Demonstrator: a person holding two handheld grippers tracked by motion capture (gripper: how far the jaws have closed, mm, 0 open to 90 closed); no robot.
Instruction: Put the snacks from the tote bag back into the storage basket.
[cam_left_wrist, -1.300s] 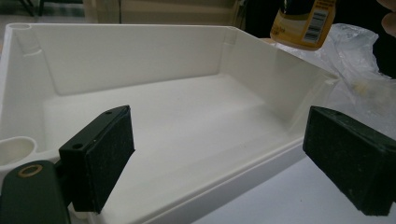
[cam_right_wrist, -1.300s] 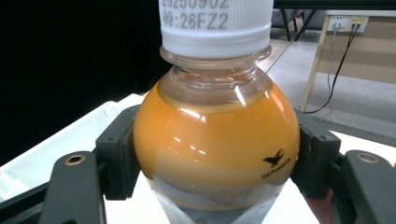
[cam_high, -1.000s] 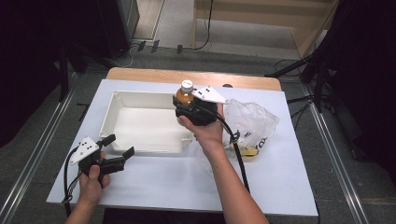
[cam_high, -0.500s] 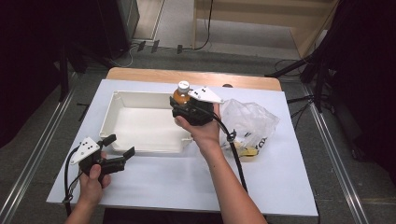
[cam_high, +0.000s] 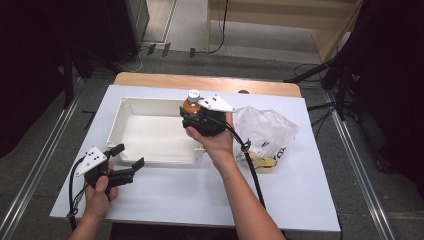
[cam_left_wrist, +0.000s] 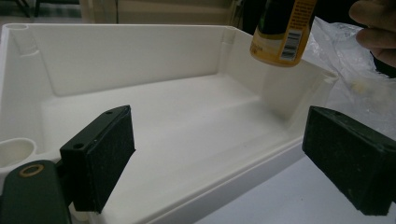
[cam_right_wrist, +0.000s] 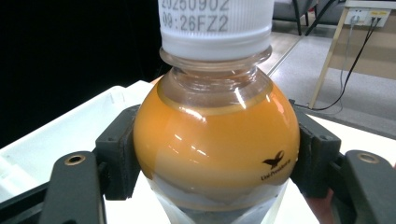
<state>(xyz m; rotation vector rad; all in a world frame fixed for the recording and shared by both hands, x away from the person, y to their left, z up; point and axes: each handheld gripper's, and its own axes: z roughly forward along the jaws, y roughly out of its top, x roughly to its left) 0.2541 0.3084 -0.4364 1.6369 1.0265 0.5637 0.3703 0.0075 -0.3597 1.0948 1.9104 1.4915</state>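
Nearest me, the left gripper (cam_high: 126, 165) waits with jaws wide apart by the tray's (cam_high: 131, 150) near rim. Beyond it, the right gripper (cam_high: 192, 117) clamps the orange bottle (cam_high: 191, 103) above the tray's right edge; lowering it inside looks next.

My bottle's white cap (cam_right_wrist: 215, 23) read "20250902" over "09:26FZ2". The bottle (cam_right_wrist: 215, 140) bore a small black bird logo with tiny text, unreadable. Its yellow label (cam_left_wrist: 284, 32) carried a barcode; the bag's (cam_high: 265, 131) print was illegible.
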